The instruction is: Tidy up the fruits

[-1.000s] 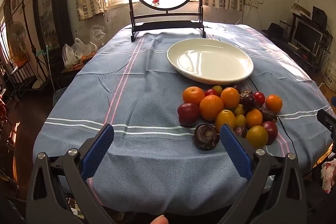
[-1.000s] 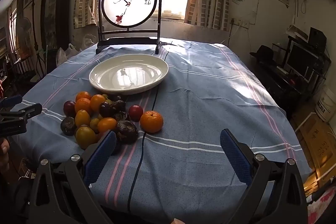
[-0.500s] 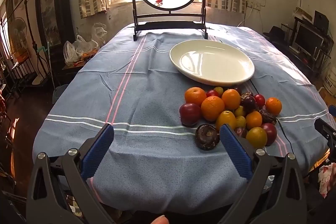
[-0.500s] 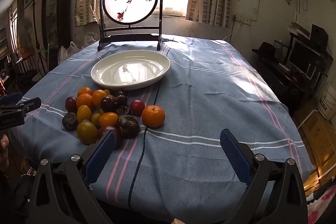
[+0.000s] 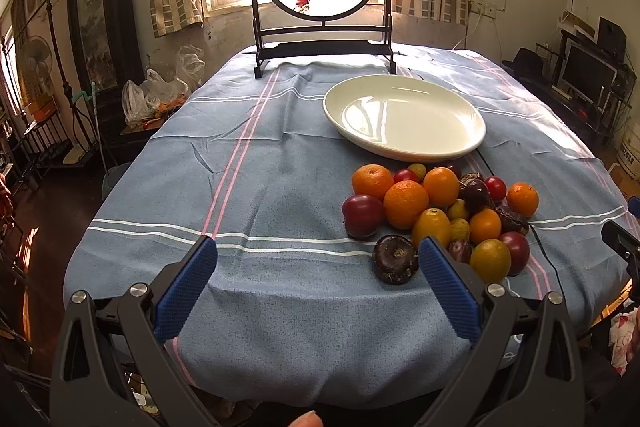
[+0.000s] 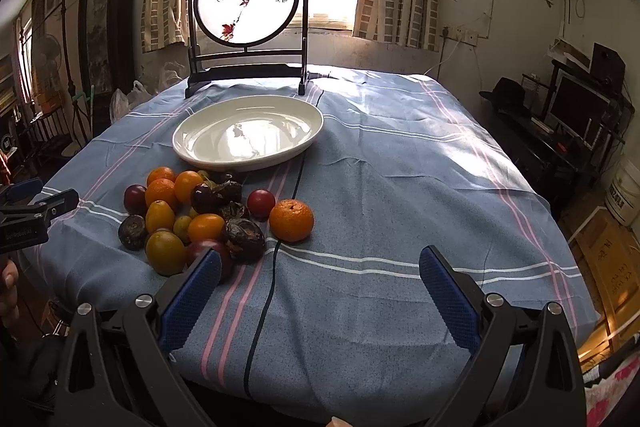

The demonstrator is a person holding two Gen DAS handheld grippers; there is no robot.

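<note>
Worktop (image 5: pixel 280 155) under a blue striped cloth carries everything. Near its middle lies a white oval plate (image 5: pixel 404 115), bare and glossy; it looks stiff, breakable and slippery, its long axis running across the left view. Just before the plate sits the fruit pile (image 5: pixel 436 211): firm round oranges (image 5: pixel 405 203) that should bear a squeeze across the middle, smooth plums (image 5: pixel 362 215) likely to slip and roll, and small yellow oval fruits (image 6: pixel 159 215) standing roughly upright, best pinched across the short axis. One orange (image 6: pixel 291 219) lies apart at the pile's right edge. Left tongs (image 5: pixel 316 263) and right tongs (image 6: pixel 320 271) both gape wide, holding nothing, short of the pile.
</note>
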